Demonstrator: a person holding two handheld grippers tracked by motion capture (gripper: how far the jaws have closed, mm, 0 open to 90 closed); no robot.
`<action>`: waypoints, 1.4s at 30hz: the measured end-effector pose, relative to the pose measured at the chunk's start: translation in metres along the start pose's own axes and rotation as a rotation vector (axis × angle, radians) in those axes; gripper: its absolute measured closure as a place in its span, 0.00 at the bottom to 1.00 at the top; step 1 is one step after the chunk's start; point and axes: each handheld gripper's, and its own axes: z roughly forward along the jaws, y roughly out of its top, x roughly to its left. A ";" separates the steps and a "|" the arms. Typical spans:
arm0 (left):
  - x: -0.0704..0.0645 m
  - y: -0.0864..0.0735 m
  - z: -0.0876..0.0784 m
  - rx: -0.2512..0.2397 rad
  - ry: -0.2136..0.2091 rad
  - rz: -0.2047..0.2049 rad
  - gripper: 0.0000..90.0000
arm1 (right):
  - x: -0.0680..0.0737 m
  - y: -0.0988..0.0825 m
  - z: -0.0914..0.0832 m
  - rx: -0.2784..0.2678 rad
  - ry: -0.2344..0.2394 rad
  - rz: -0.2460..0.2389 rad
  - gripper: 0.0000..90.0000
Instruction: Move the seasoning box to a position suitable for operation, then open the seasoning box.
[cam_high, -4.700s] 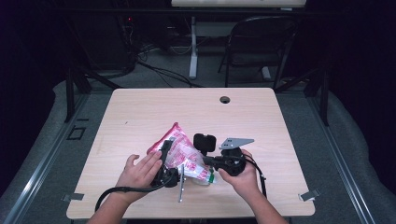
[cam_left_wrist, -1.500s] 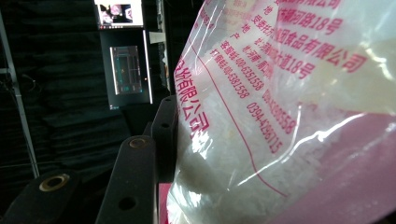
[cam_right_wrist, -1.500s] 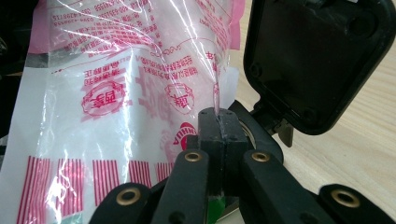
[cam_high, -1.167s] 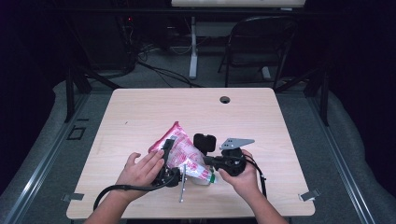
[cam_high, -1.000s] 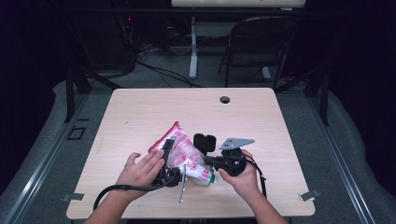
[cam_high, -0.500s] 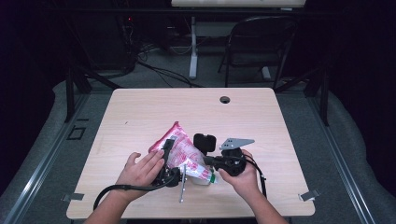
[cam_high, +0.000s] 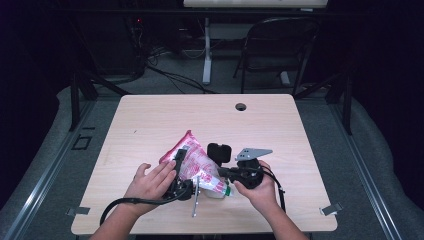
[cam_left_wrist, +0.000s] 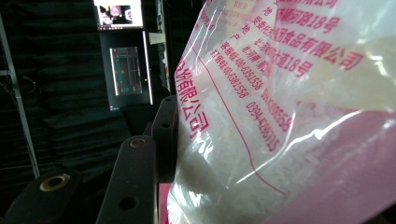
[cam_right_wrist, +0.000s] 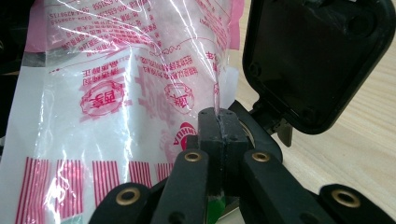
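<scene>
Holding a clear food bag with pink-red print (cam_high: 196, 162) between both grippers, low over the near middle of the bench (cam_high: 150, 120). Bag sitting tilted, pink sealed end raised toward the far left, lower end touching or almost touching the bench surface.

Right gripper (cam_right_wrist: 218, 122): fingers (cam_right_wrist: 209, 128) clenched together on a thin fold of the bag's film, pinching an edge or seam; film visibly squeezed between the pads in the right gripper view. Probably pinching thin so the plastic can be pulled rather than the contents squashed.

Left gripper (cam_high: 176, 167): fingers (cam_left_wrist: 164, 128) standing about half apart, one black finger lying flat against the bulging side of the bag in the left gripper view; opposite finger hidden behind the plastic, so grasping across the bag's body seems likely but cannot be confirmed from the pads alone. Left hand (cam_high: 150, 181) resting low, apparently steadying the bag against the right-side pull.

Whitish granular or shredded contents showing through the film (cam_left_wrist: 289, 154); kind not identifiable.

Black square plate (cam_high: 219, 152) standing just beside the bag on the right. Slim metal piece (cam_high: 196, 199) lying under the bag's near end.

Judging: bracing the bag for tearing or opening; slipping of the thin film being the main risk.
</scene>
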 end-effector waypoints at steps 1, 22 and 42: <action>0.000 0.000 0.000 -0.002 0.005 0.006 0.68 | 0.000 0.000 0.000 0.000 0.000 0.000 1.00; 0.002 0.000 -0.001 -0.004 0.008 0.020 0.68 | 0.000 0.000 0.001 -0.002 0.002 0.004 1.00; 0.004 0.002 -0.001 -0.008 0.017 0.033 0.68 | -0.001 0.000 -0.001 -0.003 -0.003 0.004 1.00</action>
